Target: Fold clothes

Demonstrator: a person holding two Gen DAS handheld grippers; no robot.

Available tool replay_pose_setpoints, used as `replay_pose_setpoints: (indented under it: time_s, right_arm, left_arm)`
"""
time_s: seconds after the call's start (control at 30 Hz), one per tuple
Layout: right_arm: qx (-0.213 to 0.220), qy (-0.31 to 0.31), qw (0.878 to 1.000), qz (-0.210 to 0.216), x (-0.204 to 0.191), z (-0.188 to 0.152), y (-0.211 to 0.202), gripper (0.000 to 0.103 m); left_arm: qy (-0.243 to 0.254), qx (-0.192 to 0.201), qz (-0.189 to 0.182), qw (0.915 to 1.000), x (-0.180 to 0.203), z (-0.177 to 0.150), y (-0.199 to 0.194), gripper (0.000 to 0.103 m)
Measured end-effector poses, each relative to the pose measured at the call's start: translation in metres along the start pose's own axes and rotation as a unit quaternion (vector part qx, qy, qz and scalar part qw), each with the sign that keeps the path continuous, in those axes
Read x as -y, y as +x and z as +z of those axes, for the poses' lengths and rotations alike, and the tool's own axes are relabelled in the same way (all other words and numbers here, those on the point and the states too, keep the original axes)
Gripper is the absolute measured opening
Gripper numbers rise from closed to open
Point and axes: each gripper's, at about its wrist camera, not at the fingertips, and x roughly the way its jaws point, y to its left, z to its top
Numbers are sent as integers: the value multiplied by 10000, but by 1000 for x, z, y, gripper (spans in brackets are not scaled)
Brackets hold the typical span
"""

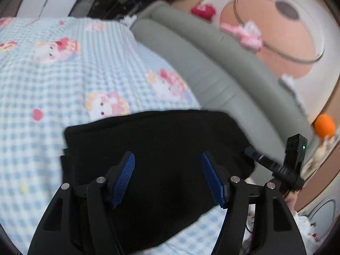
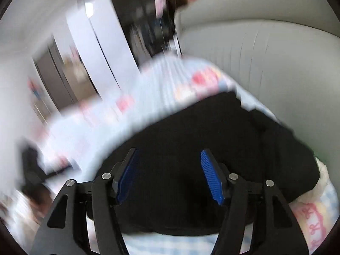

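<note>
Folded black fabric garment (image 1: 157,148) lying flat on a blue-and-white checked bedsheet with pink cartoon prints (image 1: 63,80), close to the sheet's edge beside a grey padded leather headboard (image 1: 204,63). Left gripper (image 1: 167,178), black with blue ribbed pads (image 1: 125,178), poised over the garment, jaws spread wide, nothing between them. Right gripper (image 2: 169,176), same build, likewise over the black garment (image 2: 191,131) with jaws wide apart and empty; cannot tell whether either set of pads touches the cloth. Right gripper's black body (image 1: 294,155) showing at the right edge of the left wrist view, a small green light lit on it. Beyond the headboard: an orange round object (image 1: 324,125), a red soft item (image 1: 203,11), and a pink-and-white plush toy (image 1: 246,34). Right wrist view heavily blurred; checked sheet (image 2: 161,78) and headboard (image 2: 265,59) recognisable, the rest not.
</note>
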Motion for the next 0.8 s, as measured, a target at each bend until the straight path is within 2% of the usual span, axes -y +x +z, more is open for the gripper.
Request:
replay_pose_setpoints:
  time_s: [0.03,0.07,0.1,0.13,0.17,0.2,0.23,0.27,0.3,0.33,0.37,0.4,0.43,0.47,0.53,0.57,0.6,0.63,0.67,0.7,0.73,0.8]
  right_arm:
    - [-207,-145,9994,-232,-2,-7,14,58]
    - [-334,-99,9986,-392,5,-18,21,55]
    - [-443,-32,9976,-534,13,-28,25,49]
    - [-497,91,9968,-624,28,-31,24,35]
    - [-551,215,9957,-714,44,-34,22,24]
    - [-604,338,9944,-804,59,-38,20,0]
    - [-640,415,9932,-878,70,-40,18,0]
    - [-622,356,9933,-906,68,-40,12,0]
    - [-605,297,9933,-934,67,-39,6,0]
    - [-588,238,9933,-961,66,-39,1,1]
    - [-545,156,9935,-988,62,-39,-5,5]
    - [-410,-3,9944,-974,51,-38,-9,23]
    - [-271,-179,9958,-859,35,-38,-14,44]
    - [-262,-310,9964,-748,23,-42,-13,50]
    - [-410,-431,9952,-779,16,-48,-3,50]
    - [-532,-451,9938,-869,17,-52,4,51]
    - [-655,-470,9921,-959,19,-55,11,53]
    - [-777,-490,9902,-1048,21,-58,17,57]
    - [-864,-476,9890,-1106,24,-61,21,57]
    - [-849,-366,9899,-1074,30,-61,14,58]
    - [-818,-295,9906,-1060,35,-61,7,59]
    - [-719,-431,9894,-1181,26,-60,-6,59]
  left_arm:
    - [-45,-240,184,9995,-3,-6,17,67]
    - [-74,-490,582,9971,-11,-15,32,62]
    - [-101,-637,996,9929,-21,-23,41,50]
    - [-156,-670,1266,9896,-31,-29,43,32]
    - [-327,-667,1367,9878,-40,-31,41,18]
    - [-613,-627,1302,9876,-49,-29,36,11]
    - [-823,-569,1239,9872,-55,-27,29,10]
    - [-797,-426,1204,9886,-50,-24,20,11]
    - [-613,-217,1195,9907,-36,-22,13,18]
    - [-429,-7,1185,9920,-23,-20,5,48]
    - [-217,88,1038,9943,-7,-21,2,65]
    - [23,70,757,9971,11,-26,3,66]
    - [257,-42,726,9970,25,-33,11,66]
    - [485,-248,942,9941,35,-40,26,66]
    - [822,-590,1318,9861,45,-53,51,69]
    - [678,-653,1428,9853,32,-57,55,71]
    - [366,-723,1459,9860,14,-59,53,66]
    - [21,-803,1411,9867,-5,-60,49,42]
    - [-189,-809,1351,9873,-16,-60,41,36]
    - [-266,-743,1282,9886,-19,-59,28,36]
    - [-344,-676,1213,9897,-23,-58,16,44]
    - [-120,-383,1317,9905,-13,-53,-12,60]
